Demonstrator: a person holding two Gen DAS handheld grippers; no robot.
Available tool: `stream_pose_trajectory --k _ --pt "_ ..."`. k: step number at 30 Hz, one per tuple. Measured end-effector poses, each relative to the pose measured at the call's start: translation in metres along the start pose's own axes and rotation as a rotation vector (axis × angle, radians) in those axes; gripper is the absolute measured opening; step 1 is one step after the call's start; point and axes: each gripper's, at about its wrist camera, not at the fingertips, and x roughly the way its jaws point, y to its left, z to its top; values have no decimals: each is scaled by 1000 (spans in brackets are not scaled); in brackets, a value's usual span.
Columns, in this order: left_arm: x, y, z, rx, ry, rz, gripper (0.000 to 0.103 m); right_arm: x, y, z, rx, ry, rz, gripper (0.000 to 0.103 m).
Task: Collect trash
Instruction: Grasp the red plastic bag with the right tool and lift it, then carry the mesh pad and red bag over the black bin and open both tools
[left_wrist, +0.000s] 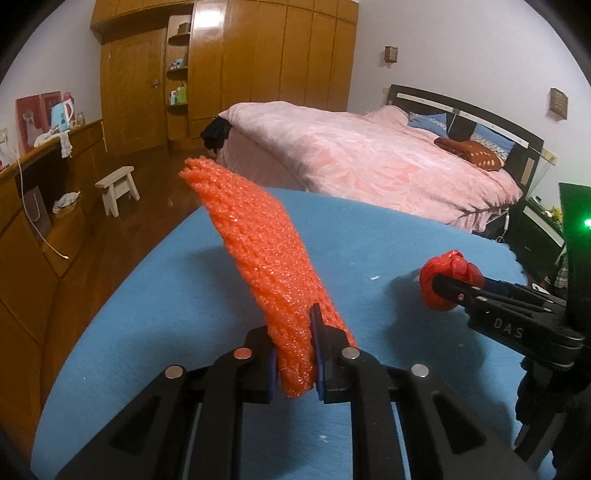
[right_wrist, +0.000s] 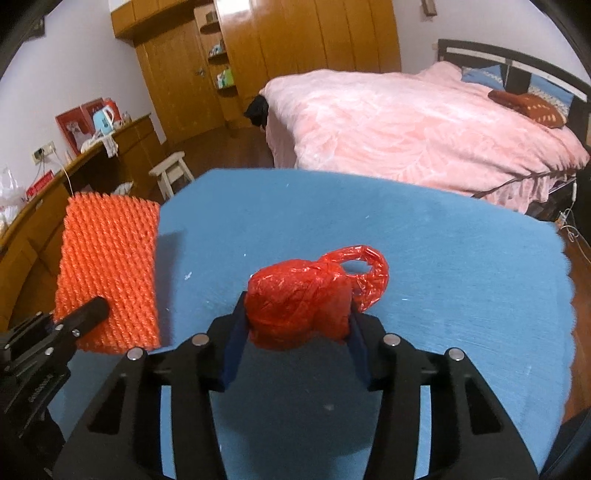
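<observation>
My left gripper (left_wrist: 295, 350) is shut on an orange foam net sleeve (left_wrist: 266, 251) and holds it upright above the blue table (left_wrist: 166, 295). The sleeve also shows in the right wrist view (right_wrist: 107, 273), at the left, with the left gripper's finger (right_wrist: 88, 310) on it. My right gripper (right_wrist: 295, 328) is shut on a knotted red plastic bag (right_wrist: 306, 302), held just above the table (right_wrist: 443, 277). The bag also shows in the left wrist view (left_wrist: 443, 273), at the right, pinched in the right gripper (left_wrist: 447, 288).
A bed with a pink cover (left_wrist: 369, 155) stands beyond the table. A wooden wardrobe (left_wrist: 258, 55) fills the far wall. A small white stool (left_wrist: 118, 188) stands on the wooden floor at the left, beside a long wooden cabinet (left_wrist: 37, 221).
</observation>
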Motion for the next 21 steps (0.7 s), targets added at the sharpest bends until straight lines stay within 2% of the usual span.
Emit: stream_pose_trajectory --k 21 --pt "-68 -96 5 102 -46 -183 15 -158 -45 -40 69 -192 -44 47"
